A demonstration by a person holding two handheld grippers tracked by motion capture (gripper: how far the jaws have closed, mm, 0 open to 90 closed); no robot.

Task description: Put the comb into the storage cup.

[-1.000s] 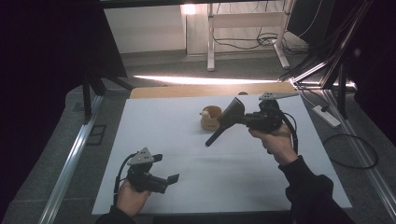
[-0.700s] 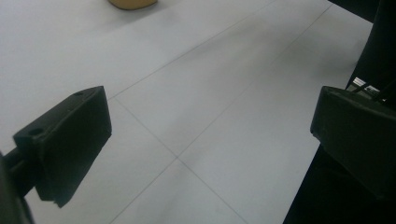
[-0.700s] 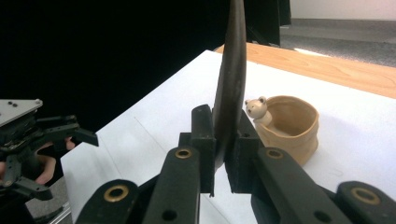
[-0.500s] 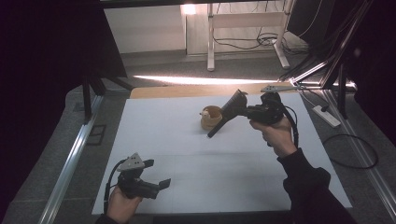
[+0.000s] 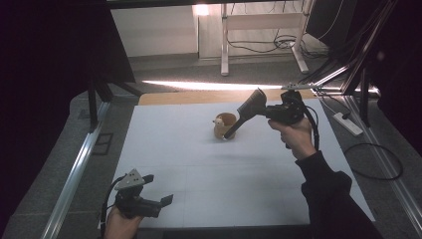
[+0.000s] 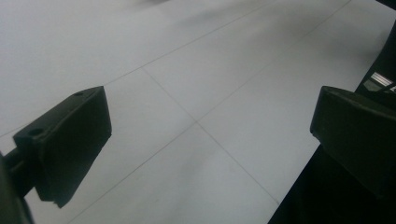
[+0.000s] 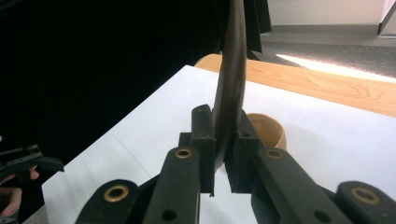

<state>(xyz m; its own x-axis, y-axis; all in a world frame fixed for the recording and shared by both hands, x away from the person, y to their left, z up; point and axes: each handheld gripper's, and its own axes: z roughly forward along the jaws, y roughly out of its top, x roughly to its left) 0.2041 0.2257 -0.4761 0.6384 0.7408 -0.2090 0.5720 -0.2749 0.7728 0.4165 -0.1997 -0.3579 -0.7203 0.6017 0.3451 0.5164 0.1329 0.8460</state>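
Here the right gripper (image 5: 247,115) clamps a dark, perhaps spatula-like tool (image 7: 232,74) above the cup (image 5: 225,125).

Left gripper withdrawn; right gripper and spatula raised.

The left gripper (image 5: 166,200) has moved back from the mid-left area of the white table cover (image 5: 164,139) to its near-left corner, close to the front edge. The right gripper (image 5: 261,113), clamped on the dark spatula (image 5: 245,113), has shifted slightly farther away and higher; the spatula's lower tip now sits at the tan cup (image 5: 225,124).
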